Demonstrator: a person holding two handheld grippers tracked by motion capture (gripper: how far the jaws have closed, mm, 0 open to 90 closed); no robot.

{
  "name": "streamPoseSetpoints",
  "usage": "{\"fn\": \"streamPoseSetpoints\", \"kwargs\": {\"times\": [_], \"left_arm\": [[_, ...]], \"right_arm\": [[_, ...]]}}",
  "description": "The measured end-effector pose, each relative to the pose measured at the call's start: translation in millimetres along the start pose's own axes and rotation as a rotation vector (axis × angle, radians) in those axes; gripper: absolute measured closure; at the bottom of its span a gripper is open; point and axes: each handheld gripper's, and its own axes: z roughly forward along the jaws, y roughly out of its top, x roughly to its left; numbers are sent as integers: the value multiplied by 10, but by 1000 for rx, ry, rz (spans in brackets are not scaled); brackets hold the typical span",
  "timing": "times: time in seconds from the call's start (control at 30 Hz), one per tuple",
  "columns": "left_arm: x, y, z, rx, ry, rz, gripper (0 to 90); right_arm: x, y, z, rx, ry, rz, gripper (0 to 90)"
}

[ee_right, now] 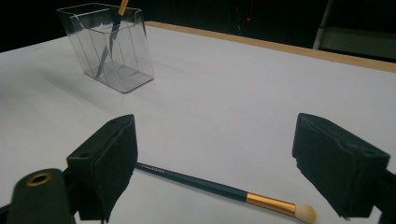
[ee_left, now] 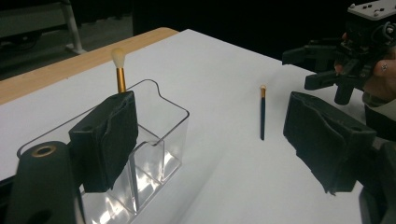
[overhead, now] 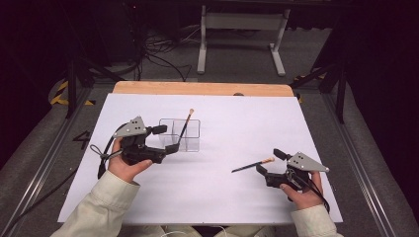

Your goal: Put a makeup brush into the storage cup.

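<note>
While brush lies flat, right tool (agape) above

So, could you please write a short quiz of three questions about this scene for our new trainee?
1. True or false: the brush on the table lies between the right gripper jaws, not clamped.
2. Where does the other brush stand? A) in the clear organizer B) flat on the table C) in the left gripper
3. How many brushes are in the scene?

Key: 1 true; 2 A; 3 two.
</note>
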Motion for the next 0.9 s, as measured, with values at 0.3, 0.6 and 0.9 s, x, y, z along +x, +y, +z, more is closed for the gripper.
{"fn": "streamPoseSetpoints", "kwargs": {"times": [0.3,0.6,0.9], "left_arm": [[-71,12,59,42,-24,7,187],[-140,37,173,83,-44,8,187],[-193,90,316,101,-75,20,188]], "right_arm": [[9,59,-36,31,5,10,172],[3,83,-67,53,14,4,189],[-22,74,-119,56,4,6,198]]}}
